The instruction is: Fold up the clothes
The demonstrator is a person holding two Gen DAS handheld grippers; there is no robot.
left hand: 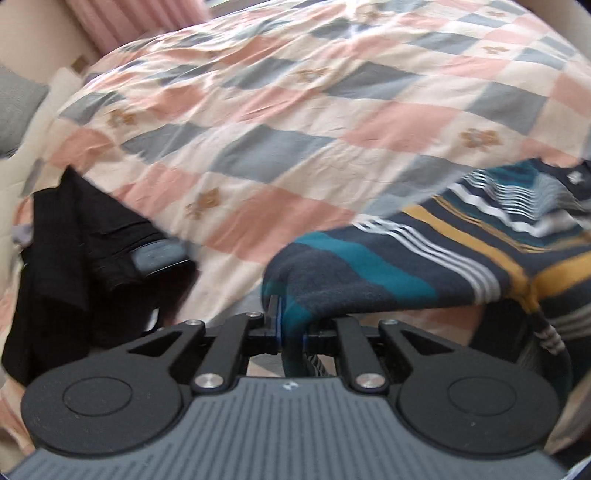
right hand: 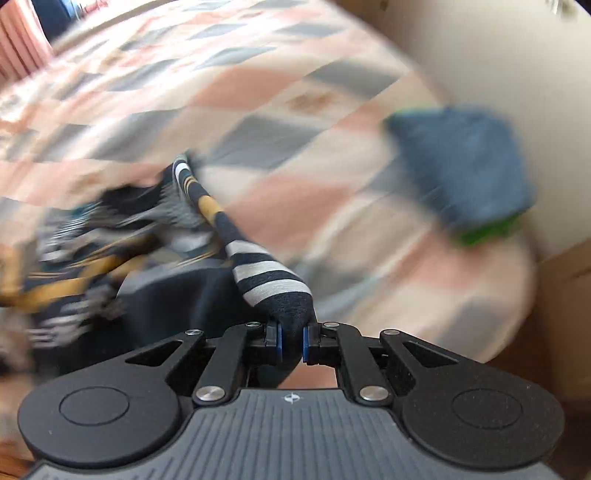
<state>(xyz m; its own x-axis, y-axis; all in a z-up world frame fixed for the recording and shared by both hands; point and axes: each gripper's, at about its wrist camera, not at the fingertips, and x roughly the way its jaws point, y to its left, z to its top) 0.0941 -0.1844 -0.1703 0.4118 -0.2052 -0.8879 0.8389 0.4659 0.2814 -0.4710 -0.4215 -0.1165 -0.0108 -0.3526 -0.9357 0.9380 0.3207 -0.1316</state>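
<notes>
A navy striped shirt (left hand: 424, 254) with teal, white and mustard bands is lifted over the checked bedspread (left hand: 258, 122). My left gripper (left hand: 290, 332) is shut on one edge of it, the cloth bunched between the pads. My right gripper (right hand: 291, 341) is shut on another part of the same striped shirt (right hand: 258, 273), which stretches away from it to the left. The right wrist view is blurred by motion.
A black garment (left hand: 81, 258) lies at the left side of the bed with a grey object (left hand: 159, 256) on it. A folded blue item over a green one (right hand: 465, 166) sits at the right of the bed (right hand: 295, 92). Pink curtains (left hand: 136, 18) hang behind.
</notes>
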